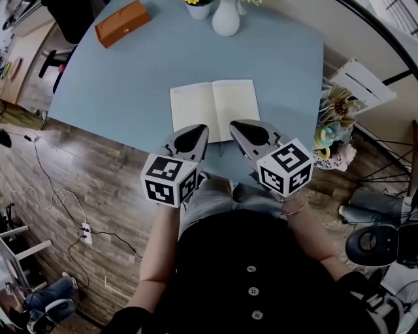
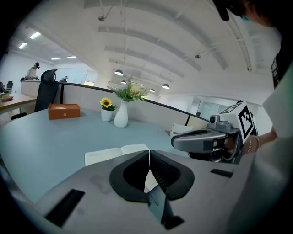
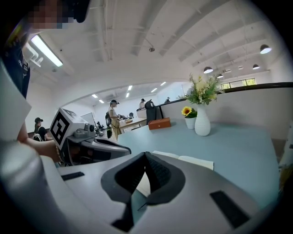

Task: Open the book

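Blue-grey counter (image 1: 130, 78) takes up the middle of an open office, with a white vase (image 1: 225, 18) and a brown box (image 1: 122, 23) at its far side. The book (image 1: 214, 106) lies flat towards the near edge, already spread open with two pale pages facing up. The left tool (image 1: 193, 134) and the right tool (image 1: 245, 127) sit side by side just short of the book, close to the person's body. Each has its pads pressed together with nothing between them. To my eye the opening is done, so the work now is a clean finish: draw both tools away without brushing the near page edges, and watch that neither page springs back up. From above, the tool tips overlap the book's near edge, so I cannot tell whether they touch it. The cover and spine are underneath and out of sight. Each gripper view shows only a strip of page past its own tool, and any print is too faint to make out.
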`<state>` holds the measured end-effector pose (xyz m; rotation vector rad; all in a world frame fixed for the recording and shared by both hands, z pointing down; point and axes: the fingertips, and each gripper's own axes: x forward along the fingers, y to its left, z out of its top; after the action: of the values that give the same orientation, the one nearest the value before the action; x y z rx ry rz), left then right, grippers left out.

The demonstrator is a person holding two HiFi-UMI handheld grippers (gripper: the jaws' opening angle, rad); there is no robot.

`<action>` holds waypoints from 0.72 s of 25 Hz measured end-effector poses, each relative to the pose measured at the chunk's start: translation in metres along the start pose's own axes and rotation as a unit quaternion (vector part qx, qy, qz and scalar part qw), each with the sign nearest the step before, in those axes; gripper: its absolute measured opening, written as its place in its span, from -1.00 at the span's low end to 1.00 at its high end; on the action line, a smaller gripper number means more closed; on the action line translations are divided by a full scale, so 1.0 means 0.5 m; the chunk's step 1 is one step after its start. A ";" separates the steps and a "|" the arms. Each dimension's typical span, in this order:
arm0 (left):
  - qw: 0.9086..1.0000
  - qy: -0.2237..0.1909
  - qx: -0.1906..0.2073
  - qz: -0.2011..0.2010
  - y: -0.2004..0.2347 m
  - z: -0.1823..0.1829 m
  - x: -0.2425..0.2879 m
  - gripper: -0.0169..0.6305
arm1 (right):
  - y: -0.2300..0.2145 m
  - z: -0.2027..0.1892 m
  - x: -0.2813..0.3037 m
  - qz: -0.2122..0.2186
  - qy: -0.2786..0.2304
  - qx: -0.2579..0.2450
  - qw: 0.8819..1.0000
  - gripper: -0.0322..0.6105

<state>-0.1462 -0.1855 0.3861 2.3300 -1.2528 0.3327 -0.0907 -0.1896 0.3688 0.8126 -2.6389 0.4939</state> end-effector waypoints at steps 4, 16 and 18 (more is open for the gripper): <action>1.000 0.000 0.015 -0.011 -0.017 0.010 0.005 -0.91 | -0.005 0.002 -0.006 -0.002 0.004 -0.011 1.000 -0.89; 0.998 -0.030 0.040 -0.036 -0.055 0.043 0.013 -0.91 | -0.003 0.045 -0.039 -0.010 -0.028 -0.027 0.999 -0.89; 0.998 -0.033 0.034 -0.042 -0.062 0.044 0.013 -0.91 | 0.001 0.043 -0.042 -0.009 -0.030 -0.027 0.999 -0.89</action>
<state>-0.1169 -0.1865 0.3610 2.4613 -1.1861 0.2773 -0.0793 -0.1883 0.3411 0.8474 -2.6841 0.3982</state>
